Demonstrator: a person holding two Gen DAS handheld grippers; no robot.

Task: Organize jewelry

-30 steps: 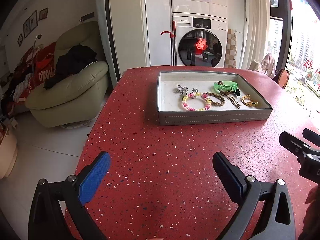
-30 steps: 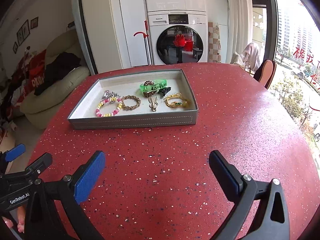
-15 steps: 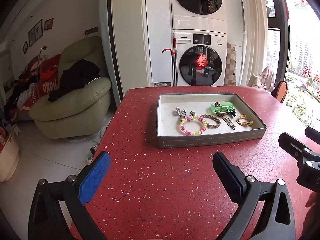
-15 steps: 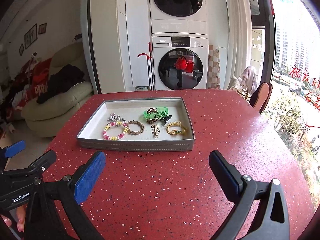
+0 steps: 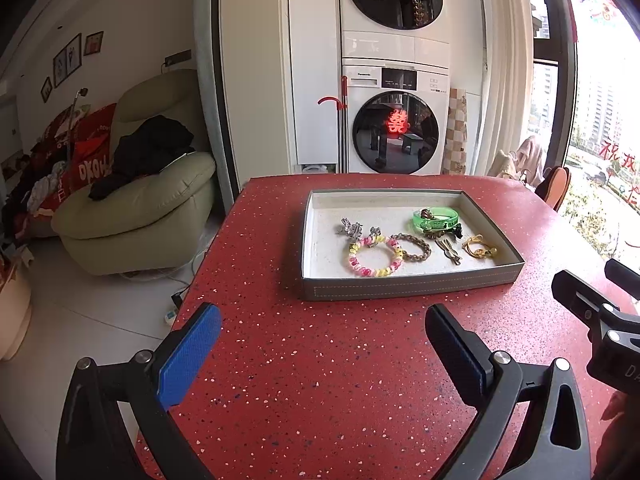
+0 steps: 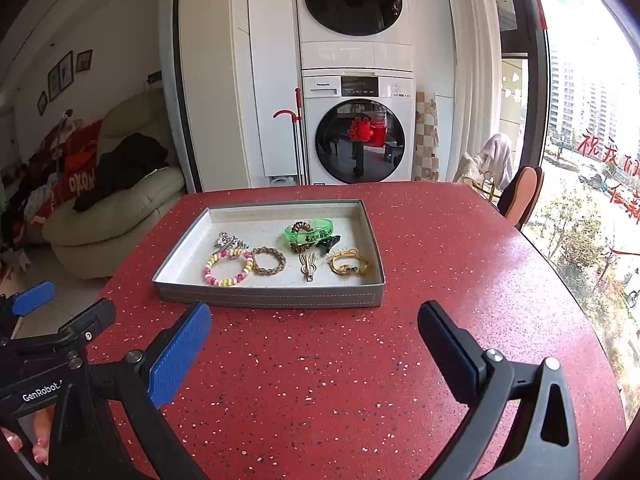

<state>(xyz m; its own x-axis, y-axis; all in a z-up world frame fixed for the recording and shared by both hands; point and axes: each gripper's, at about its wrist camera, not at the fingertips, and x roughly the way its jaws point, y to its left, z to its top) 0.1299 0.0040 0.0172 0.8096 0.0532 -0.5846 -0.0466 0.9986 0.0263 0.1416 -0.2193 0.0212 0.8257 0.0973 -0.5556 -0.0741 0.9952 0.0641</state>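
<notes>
Light, small jewelry is seen laid out in a grey tray (image 6: 268,296): a beaded bracelet (image 6: 228,268) near the front wall, a stiff green bangle (image 6: 310,229) behind it. Each is judged best pinched across its rim. Both the left claw (image 5: 322,354) and right claw (image 6: 314,350) are held released, empty, short of the tray above the red surface (image 6: 320,380).

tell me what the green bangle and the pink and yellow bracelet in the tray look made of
Green bangle: probably translucent plastic or silicone; light glows through its glossy band. Pink and yellow bracelet: seemingly small glossy beads, likely plastic, strung in a loop.
</notes>
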